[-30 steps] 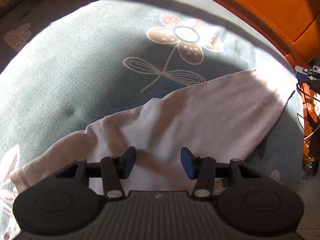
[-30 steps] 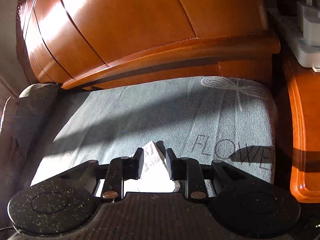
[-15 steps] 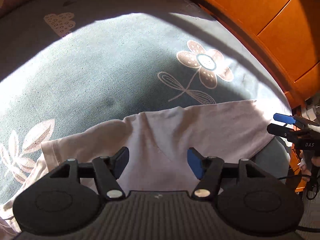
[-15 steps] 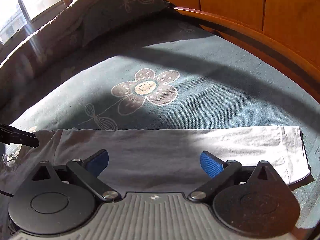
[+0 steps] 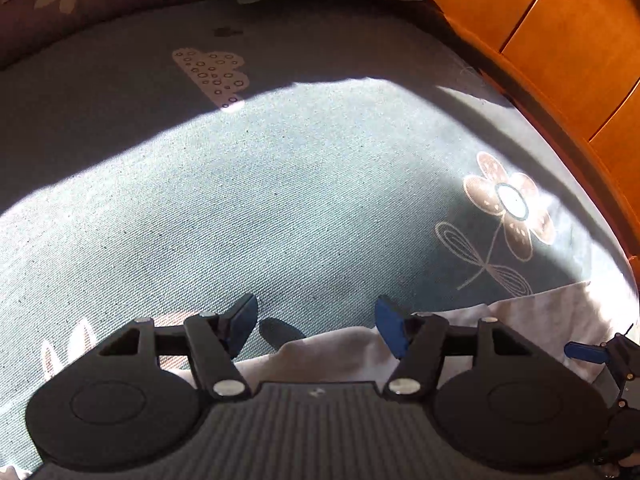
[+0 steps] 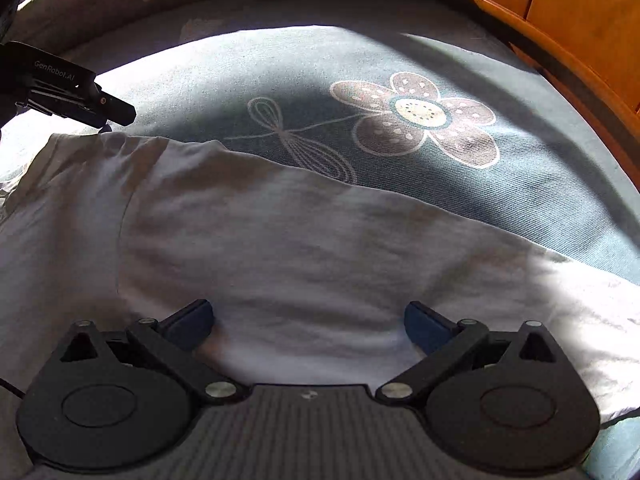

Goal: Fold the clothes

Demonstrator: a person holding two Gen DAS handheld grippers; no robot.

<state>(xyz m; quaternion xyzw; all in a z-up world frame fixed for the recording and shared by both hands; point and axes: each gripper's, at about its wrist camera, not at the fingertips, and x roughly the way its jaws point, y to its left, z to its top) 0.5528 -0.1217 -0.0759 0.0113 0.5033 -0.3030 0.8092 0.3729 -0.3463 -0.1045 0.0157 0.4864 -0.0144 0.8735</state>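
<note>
pale garment (image 6: 300,248) lies flat below the bedspread's flower print (image 6: 416,118), both the left gripper (image 5: 316,322) and right gripper (image 6: 308,322) over it, spread wide and empty.

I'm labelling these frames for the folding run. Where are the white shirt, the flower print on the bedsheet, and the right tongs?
white shirt (image 6: 304,248): right wrist view, middle of the flat cloth.
flower print (image 6: 420,110): right wrist view, the flower's pale centre.
right tongs (image 6: 308,320): right wrist view, midway between the open tips.
</note>
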